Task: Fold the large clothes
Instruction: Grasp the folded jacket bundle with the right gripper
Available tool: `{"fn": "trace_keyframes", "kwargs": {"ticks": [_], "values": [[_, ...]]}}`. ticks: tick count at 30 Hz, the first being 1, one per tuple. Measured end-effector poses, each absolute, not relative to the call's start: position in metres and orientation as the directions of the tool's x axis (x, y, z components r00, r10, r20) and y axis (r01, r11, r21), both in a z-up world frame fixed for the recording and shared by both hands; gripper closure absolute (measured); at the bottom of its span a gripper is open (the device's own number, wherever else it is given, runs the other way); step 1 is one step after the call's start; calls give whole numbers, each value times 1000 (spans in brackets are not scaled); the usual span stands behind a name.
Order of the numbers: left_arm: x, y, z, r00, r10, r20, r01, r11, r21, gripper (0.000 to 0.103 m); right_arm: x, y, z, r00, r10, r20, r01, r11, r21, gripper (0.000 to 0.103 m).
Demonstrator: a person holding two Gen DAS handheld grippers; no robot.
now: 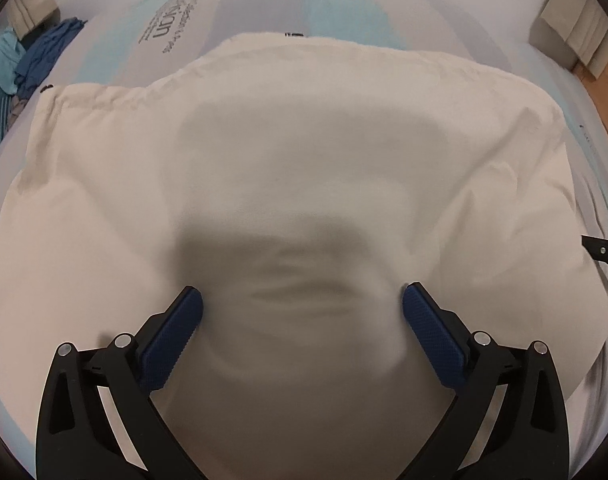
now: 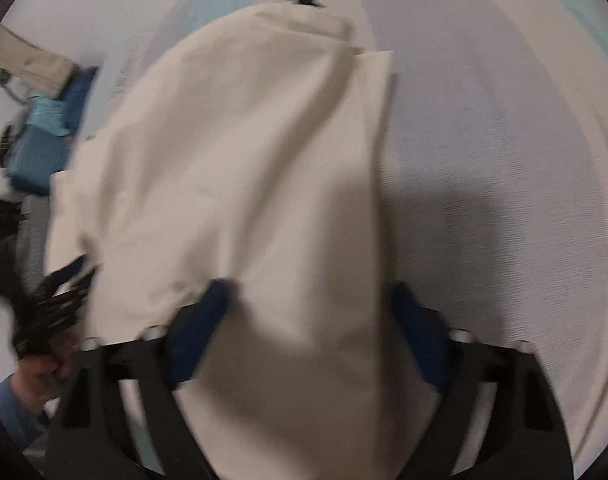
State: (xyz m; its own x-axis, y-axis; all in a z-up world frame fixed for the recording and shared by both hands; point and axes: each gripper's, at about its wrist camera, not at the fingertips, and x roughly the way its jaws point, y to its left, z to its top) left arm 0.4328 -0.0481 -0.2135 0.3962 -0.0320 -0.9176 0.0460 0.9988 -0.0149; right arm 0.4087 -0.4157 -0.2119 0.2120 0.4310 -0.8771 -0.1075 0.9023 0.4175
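A soft, cream woven garment (image 1: 304,152) lies rumpled across the pale printed mattress (image 1: 443,12), while the left gripper (image 1: 302,304) and right gripper (image 2: 309,300), both spread wide, press blue textured pads (image 1: 427,324) into bunched folds.
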Motion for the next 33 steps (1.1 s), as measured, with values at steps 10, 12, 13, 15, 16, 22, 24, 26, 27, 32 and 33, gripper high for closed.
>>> {"fn": "trace_keyframes", "kwargs": {"ticks": [10,12,13,15,16,22,24,26,27,32,33], "values": [[440,-46,-220,368,-15,-930,64,998,9,5,420,-408,-229,133,589,-797,-98,808,581,39],[441,-47,-220,367,-12,-930,65,998,12,5,423,-416,-235,102,622,-776,-70,783,618,33],[441,-46,-219,367,-13,-930,62,998,11,5,427,-419,-241,84,650,-755,-51,759,649,31],[441,-46,-220,370,-11,-929,58,998,11,5,426,-421,-242,69,669,-740,-33,743,669,27],[431,-50,-217,374,-10,-927,57,998,12,5,424,-424,-242,67,665,-744,-33,747,664,27],[419,-53,-214,394,-25,-919,75,997,5,5,420,-417,-232,66,636,-769,-14,771,637,55],[414,-53,-213,401,-34,-915,88,996,1,5,421,-407,-225,81,603,-793,-36,797,603,74],[412,-52,-212,404,-46,-914,99,995,-6,5,417,-393,-215,102,538,-837,-62,843,535,76],[412,-51,-212,404,-50,-913,103,995,-9,5,416,-388,-213,107,513,-851,-60,858,510,76],[413,-50,-213,408,-65,-911,123,992,-16,5,422,-386,-226,62,478,-876,71,874,481,56],[415,-49,-213,407,-67,-911,124,992,-18,5,423,-386,-230,57,480,-875,85,871,483,56]]}}
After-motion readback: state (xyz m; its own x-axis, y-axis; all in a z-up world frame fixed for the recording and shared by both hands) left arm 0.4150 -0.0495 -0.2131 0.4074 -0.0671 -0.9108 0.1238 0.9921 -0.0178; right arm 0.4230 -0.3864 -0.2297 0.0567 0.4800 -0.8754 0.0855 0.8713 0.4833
